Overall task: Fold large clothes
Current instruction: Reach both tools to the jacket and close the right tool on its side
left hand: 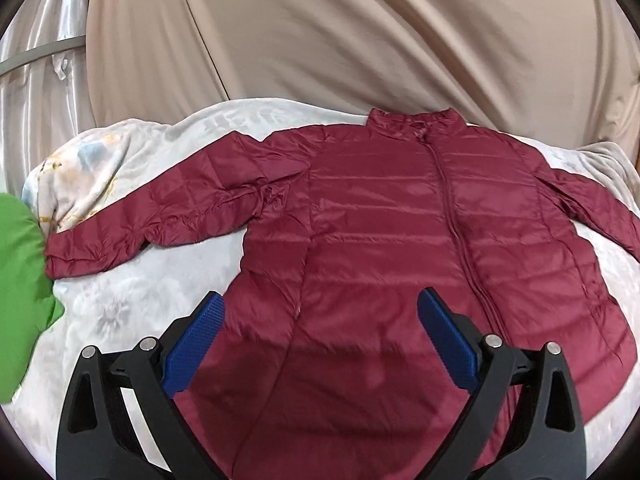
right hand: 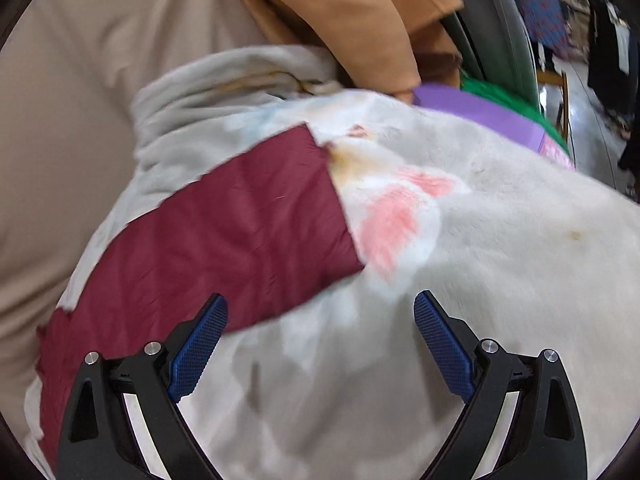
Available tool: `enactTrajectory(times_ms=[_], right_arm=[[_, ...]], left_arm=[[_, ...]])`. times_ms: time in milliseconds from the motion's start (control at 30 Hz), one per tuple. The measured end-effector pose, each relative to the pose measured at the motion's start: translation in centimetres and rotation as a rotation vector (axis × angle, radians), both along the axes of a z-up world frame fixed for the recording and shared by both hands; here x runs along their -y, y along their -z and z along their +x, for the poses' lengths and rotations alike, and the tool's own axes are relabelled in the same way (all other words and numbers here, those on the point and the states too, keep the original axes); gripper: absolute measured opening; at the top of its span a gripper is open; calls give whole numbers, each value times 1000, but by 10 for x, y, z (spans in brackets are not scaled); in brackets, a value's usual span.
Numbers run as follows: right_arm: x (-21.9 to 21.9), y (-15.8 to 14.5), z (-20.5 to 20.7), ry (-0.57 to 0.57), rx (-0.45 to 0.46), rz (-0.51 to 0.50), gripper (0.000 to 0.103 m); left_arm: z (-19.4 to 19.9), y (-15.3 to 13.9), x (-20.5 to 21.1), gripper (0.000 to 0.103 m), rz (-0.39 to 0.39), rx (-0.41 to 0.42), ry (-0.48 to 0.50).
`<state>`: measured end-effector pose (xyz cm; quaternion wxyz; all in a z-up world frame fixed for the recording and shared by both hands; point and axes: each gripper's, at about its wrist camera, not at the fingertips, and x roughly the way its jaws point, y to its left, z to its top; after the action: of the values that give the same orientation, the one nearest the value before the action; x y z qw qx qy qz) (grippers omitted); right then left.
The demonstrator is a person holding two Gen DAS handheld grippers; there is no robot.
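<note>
A maroon quilted jacket [left hand: 380, 220] lies flat and face up on a pale fleece blanket [left hand: 140, 300], collar at the far side, zip closed, both sleeves spread outward. My left gripper [left hand: 320, 308] hovers open above the jacket's near hem, nothing between its blue pads. In the right wrist view one maroon sleeve [right hand: 240, 232] runs diagonally across the blanket [right hand: 500, 260], its cuff end pointing up and right. My right gripper [right hand: 320, 308] stands open just past the sleeve's lower edge with only blanket between its fingers; its left fingertip [right hand: 212, 320] overlaps the sleeve's edge. The right view is motion-blurred.
A green cloth [left hand: 20, 280] lies by the left sleeve's cuff. Tan fabric [left hand: 360, 40] hangs behind the blanket. In the right view an orange garment [right hand: 360, 12], a purple cloth [right hand: 480, 112] and a green cloth [right hand: 512, 108] sit at the blanket's far edge.
</note>
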<state>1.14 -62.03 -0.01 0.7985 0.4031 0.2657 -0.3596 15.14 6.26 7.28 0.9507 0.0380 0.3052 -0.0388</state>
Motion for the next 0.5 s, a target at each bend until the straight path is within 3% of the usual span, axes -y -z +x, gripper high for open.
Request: enactTrajectory(times_ms=[100, 167, 200, 233, 367, 500], right_arm=[[12, 9, 13, 26, -10, 9, 76], [15, 1, 20, 23, 6, -26, 46], [17, -2, 27, 9, 10, -24, 14], [17, -11, 38, -22, 47, -5, 7], [-25, -76, 81, -143, 205, -117, 7], [-141, -157, 159, -448, 363, -259, 6]], left_arm=[[18, 5, -2, 95, -28, -20, -12], [26, 8, -3, 95, -34, -32, -23], [31, 9, -3, 95, -36, -37, -25], [35, 10, -2, 95, -35, -38, -29], [46, 5, 2, 95, -35, -19, -32], [56, -4, 7, 95, -72, -1, -25]])
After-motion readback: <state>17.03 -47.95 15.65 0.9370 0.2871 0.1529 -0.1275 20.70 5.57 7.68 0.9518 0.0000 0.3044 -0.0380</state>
